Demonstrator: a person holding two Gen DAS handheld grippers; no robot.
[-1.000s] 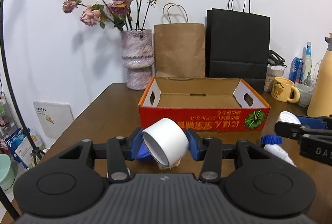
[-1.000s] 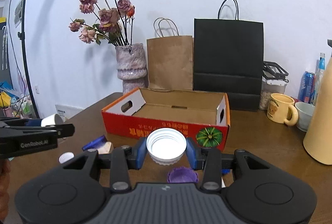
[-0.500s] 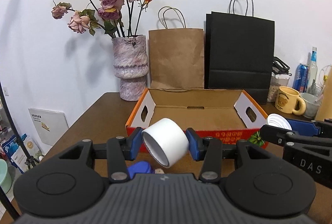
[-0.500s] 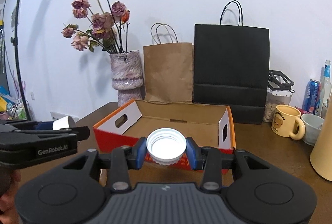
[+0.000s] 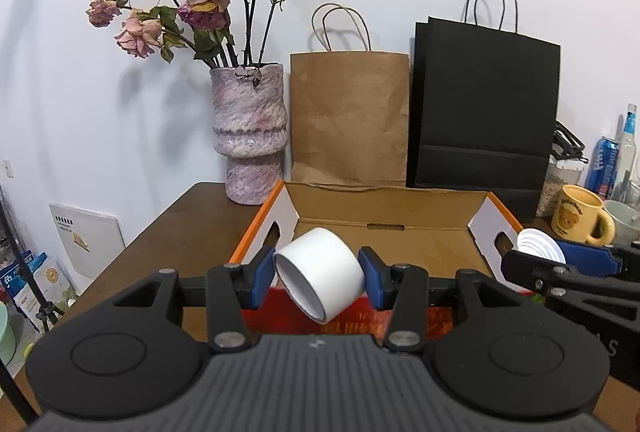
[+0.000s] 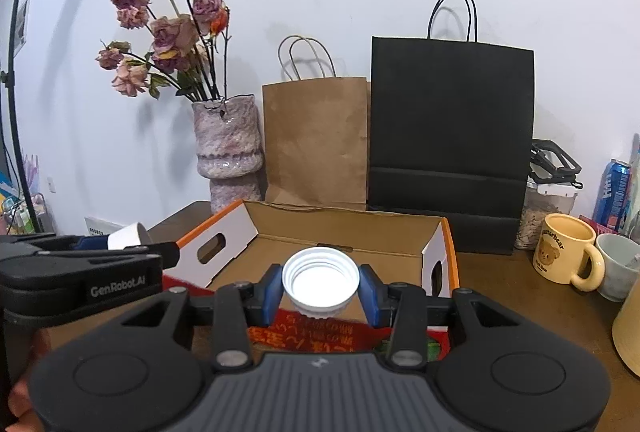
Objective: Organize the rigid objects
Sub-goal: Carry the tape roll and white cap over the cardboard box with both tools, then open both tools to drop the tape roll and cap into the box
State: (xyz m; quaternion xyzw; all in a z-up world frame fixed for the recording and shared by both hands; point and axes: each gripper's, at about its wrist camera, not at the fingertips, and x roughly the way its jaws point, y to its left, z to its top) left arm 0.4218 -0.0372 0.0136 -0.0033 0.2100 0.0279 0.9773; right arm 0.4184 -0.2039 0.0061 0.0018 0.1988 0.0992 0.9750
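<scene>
Left wrist view: a vase of dried roses, a brown bag and a black bag stand behind an open box on the table. A white tube, tilted, sits clamped between the left gripper's blue pads. The right gripper grips a ribbed white cap, open side facing the camera, above the box's near wall.

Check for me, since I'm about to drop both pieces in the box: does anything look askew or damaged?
Only the white cap in the left gripper sits tilted, open end down-left. The ribbed lid in the right gripper looks square. The cardboard box looks intact.
</scene>
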